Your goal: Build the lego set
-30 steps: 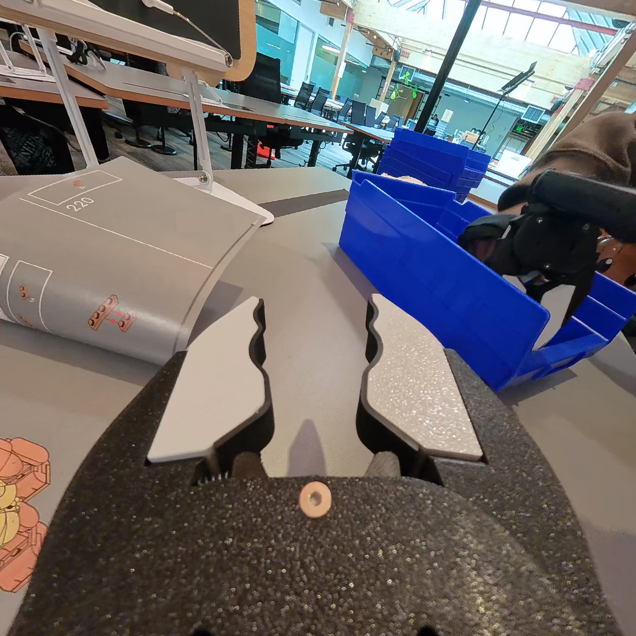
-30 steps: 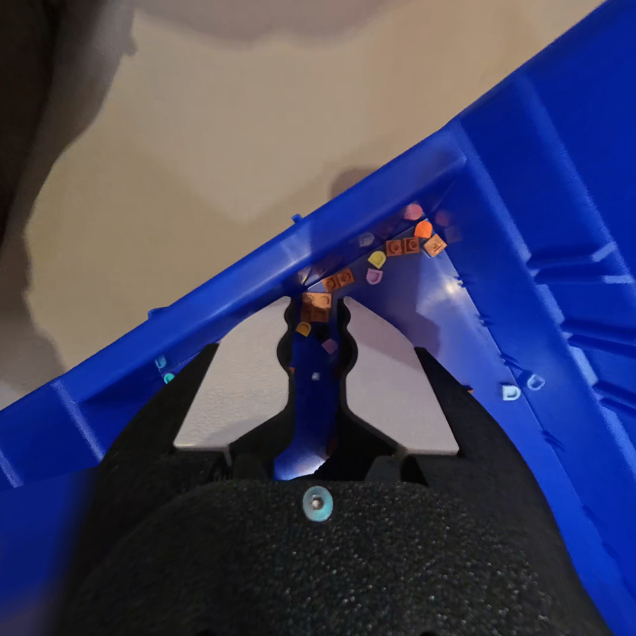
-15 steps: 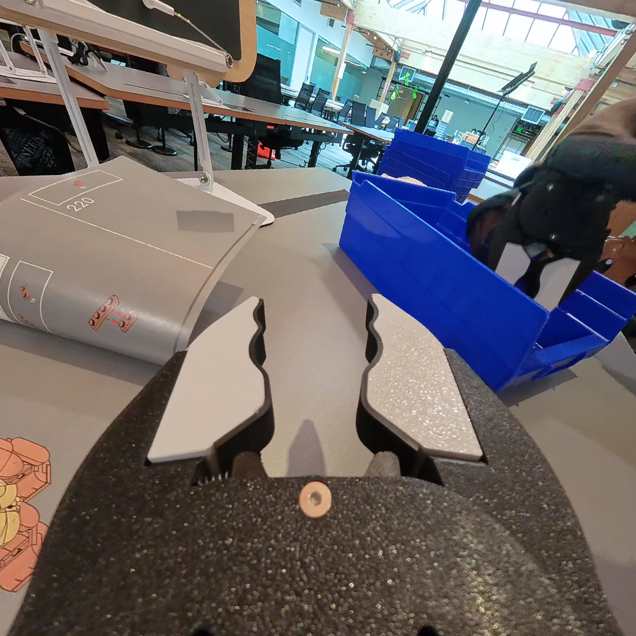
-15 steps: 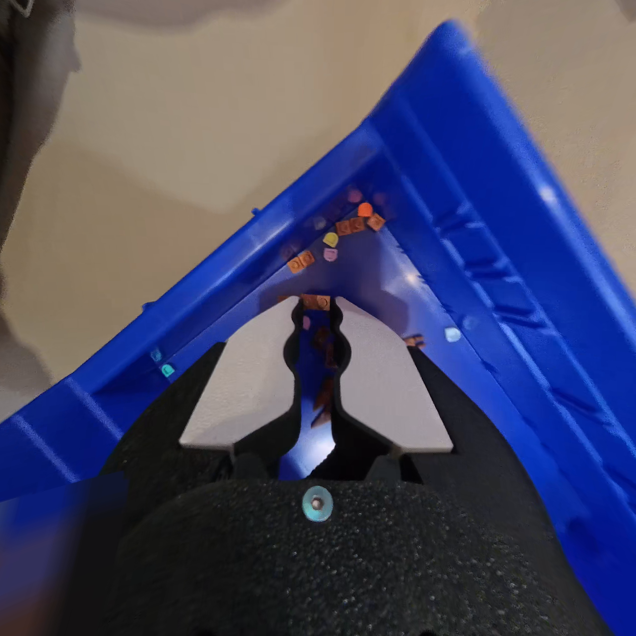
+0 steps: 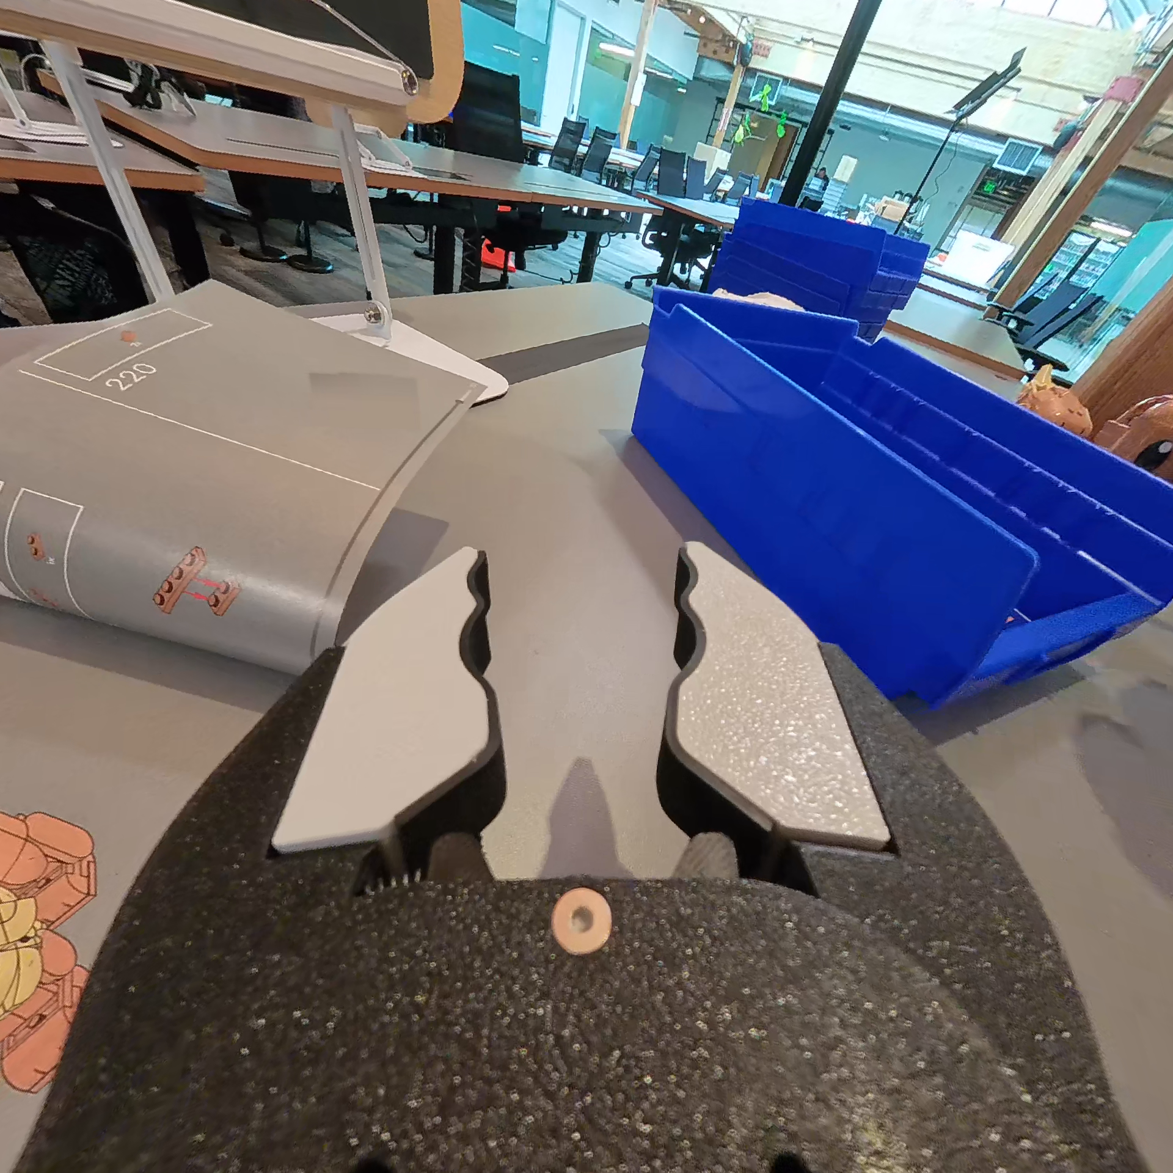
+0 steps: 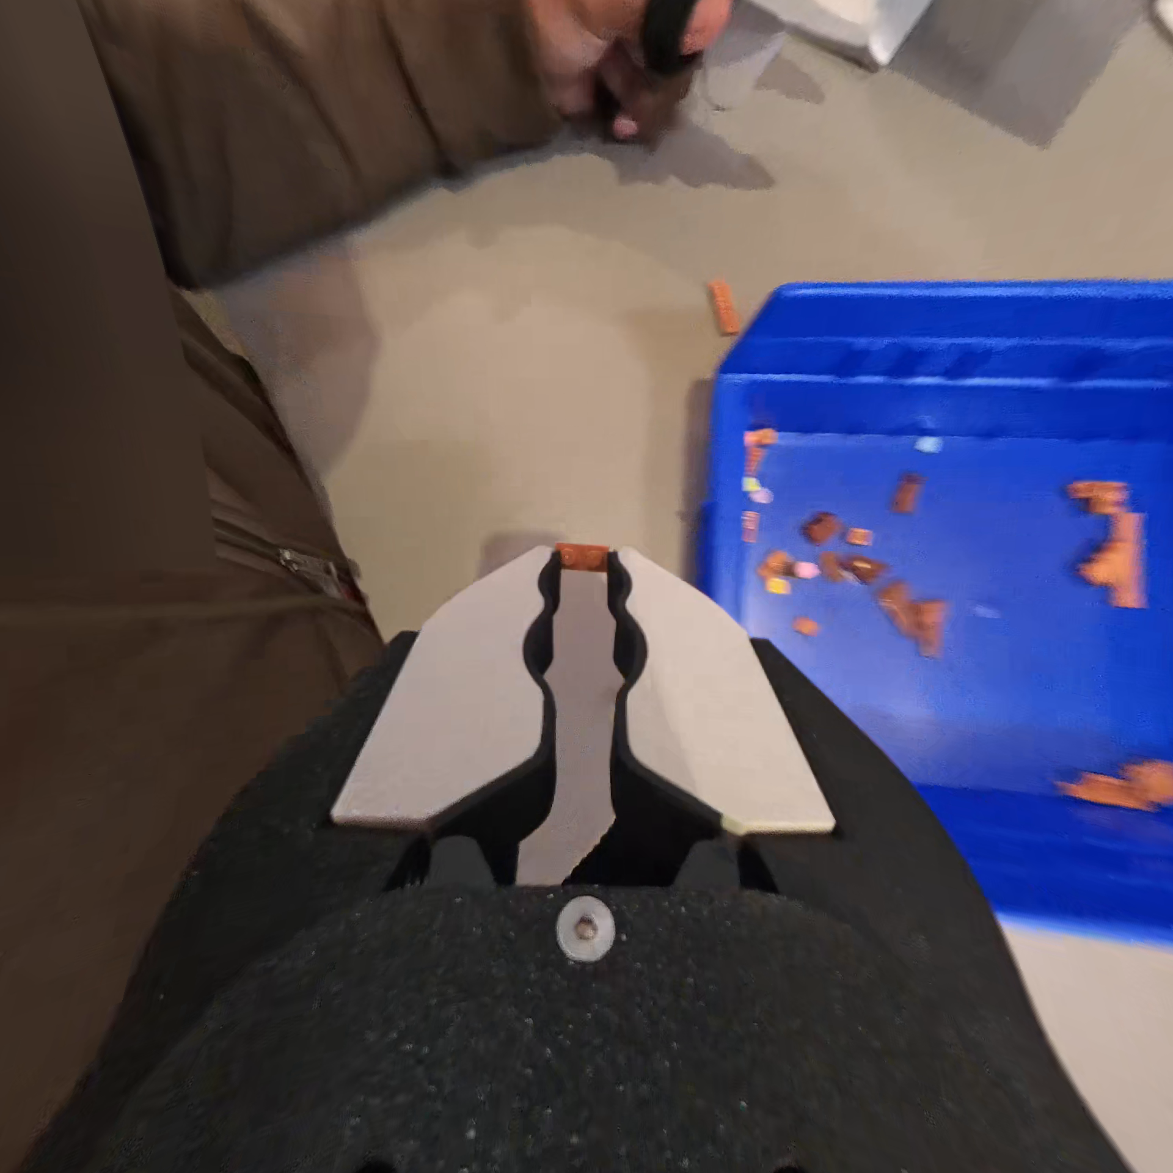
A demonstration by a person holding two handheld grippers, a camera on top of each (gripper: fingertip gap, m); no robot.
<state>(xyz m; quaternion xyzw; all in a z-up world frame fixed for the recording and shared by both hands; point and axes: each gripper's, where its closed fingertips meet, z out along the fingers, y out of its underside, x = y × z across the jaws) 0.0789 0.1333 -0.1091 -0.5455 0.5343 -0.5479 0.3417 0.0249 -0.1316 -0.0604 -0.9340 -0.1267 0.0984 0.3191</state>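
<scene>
Two claws show, one per view. The left claw is spread wide over bare grey bench, nothing between its two pale, wavy-edged fingers.

The right claw pinches one small orange plate with two studs at its very tips, both pads pressed on the plate's ends. It hangs above beige bench in mid-frame, just left of a blue bin.

In the right wrist view that bin fills the right side; its smooth plastic floor carries roughly twenty small loose pieces, mostly orange-brown, a few yellow, pink and pale blue, too blurred for an exact count. One orange strip lies on the bench just outside the bin's upper left corner. A brown sleeve crosses the upper left, ending in a hand at top centre.

In the left wrist view two long blue bins lie side by side at right, with a stack of bins behind them. One curled grey booklet with printed diagrams lies at left, its edge near the left finger. A clear lane of bench runs between booklet and bins. A white stand foot rests behind the booklet.
</scene>
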